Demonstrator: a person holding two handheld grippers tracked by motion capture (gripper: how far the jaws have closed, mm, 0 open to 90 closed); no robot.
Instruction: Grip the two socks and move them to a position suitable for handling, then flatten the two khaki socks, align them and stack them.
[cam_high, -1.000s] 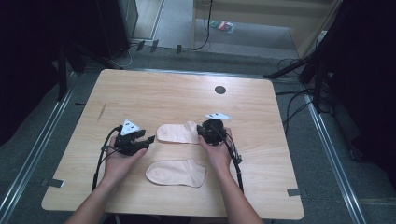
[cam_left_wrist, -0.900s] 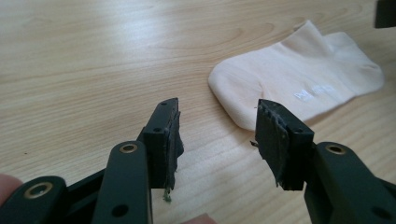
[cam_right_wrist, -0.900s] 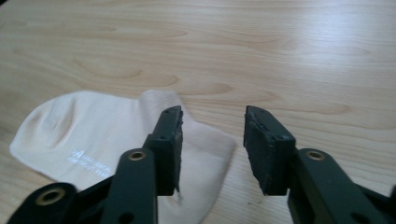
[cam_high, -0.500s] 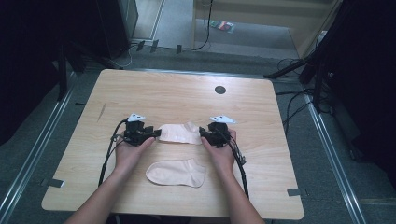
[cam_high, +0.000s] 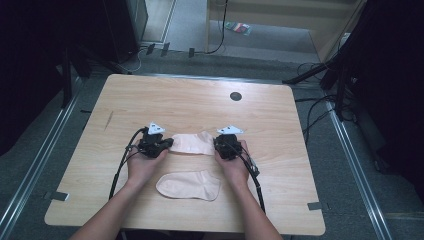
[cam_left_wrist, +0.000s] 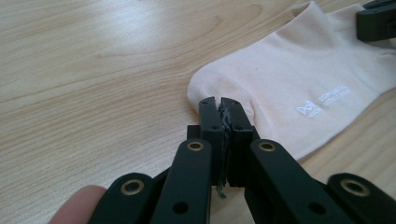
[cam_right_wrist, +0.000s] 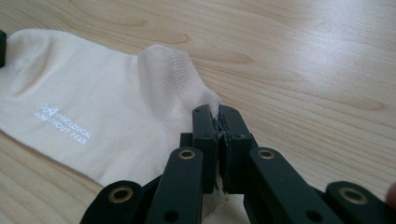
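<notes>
Now both jaws just closed: left gripper (cam_left_wrist: 220, 106) pinches toe, right gripper (cam_right_wrist: 218, 115) pinches cuff of far sock (cam_high: 192, 143), flat on counter (cam_high: 200, 100). Lift evenly, keep taut, place over near sock (cam_high: 190, 185).

both grippers are black with brass rivets, grey triangle plates on top, black cables trailing, arms bare

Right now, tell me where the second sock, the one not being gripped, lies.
In the high view, the loose sock lies flat near the table's front edge, between the person's forearms, just below the gripped sock.
</notes>
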